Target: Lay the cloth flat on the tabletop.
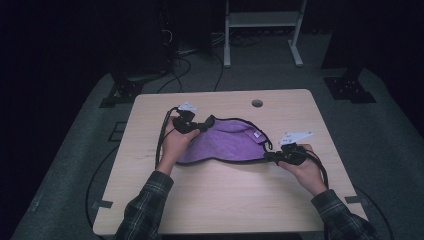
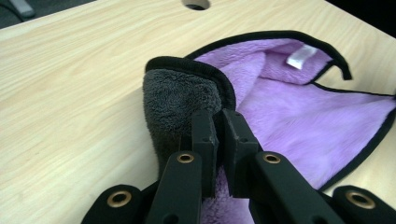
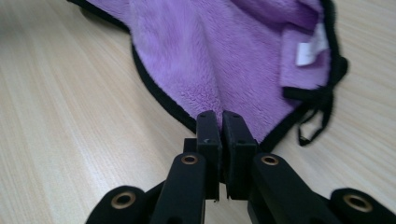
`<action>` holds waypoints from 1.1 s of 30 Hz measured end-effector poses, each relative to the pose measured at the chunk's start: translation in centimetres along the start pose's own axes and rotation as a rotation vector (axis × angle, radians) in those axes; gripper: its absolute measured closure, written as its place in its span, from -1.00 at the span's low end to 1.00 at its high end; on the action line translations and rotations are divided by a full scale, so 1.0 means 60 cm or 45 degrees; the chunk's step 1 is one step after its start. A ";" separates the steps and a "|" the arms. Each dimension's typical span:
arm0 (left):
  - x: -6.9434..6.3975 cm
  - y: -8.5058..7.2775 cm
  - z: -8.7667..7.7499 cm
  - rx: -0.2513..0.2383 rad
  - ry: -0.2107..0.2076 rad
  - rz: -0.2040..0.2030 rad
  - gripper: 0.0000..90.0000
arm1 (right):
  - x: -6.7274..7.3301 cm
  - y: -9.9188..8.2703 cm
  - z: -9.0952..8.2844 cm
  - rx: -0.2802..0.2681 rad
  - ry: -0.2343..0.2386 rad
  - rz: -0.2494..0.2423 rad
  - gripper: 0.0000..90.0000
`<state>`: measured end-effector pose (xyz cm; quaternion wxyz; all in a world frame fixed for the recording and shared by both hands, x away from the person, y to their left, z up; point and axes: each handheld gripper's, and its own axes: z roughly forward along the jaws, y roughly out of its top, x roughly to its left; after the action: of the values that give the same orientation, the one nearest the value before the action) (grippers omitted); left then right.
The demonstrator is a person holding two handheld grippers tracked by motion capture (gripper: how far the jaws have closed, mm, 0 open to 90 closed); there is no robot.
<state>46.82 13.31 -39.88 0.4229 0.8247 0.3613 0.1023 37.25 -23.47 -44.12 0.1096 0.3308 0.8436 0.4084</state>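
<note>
a purple cloth (image 1: 227, 146) with black trim lies spread on the table (image 1: 215, 205), between the two hands and a little toward the far side. the left gripper (image 1: 206, 124) pinches the cloth's left corner; in the left gripper view its jaws are pressed together on the fabric, and the corner (image 2: 180, 100) folds up and over, showing a grey underside. the right gripper (image 1: 270, 156) pinches the near right corner, jaws pressed together on the black edge (image 3: 163, 100) where it meets the table. a white tag (image 2: 297, 57) sits near the far right corner, beside a loose black loop (image 3: 322, 116). a round hole (image 1: 257, 103) marks the table's far edge, beyond the cloth.
</note>
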 end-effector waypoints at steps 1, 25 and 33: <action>0.012 -0.001 0.002 0.008 0.000 -0.014 0.87 | -0.004 -0.001 -0.005 -0.006 -0.014 0.004 0.91; 0.034 -0.047 -0.031 -0.057 0.107 0.049 0.31 | -0.012 -0.006 -0.013 -0.014 -0.039 0.011 0.92; 0.014 -0.108 -0.070 -0.002 0.121 0.056 0.25 | -0.012 -0.008 -0.012 -0.008 -0.037 0.017 0.91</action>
<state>42.11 18.95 -42.41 0.4035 0.8265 0.3626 0.1507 37.23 -24.58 -44.06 0.1204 0.3420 0.8384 0.4070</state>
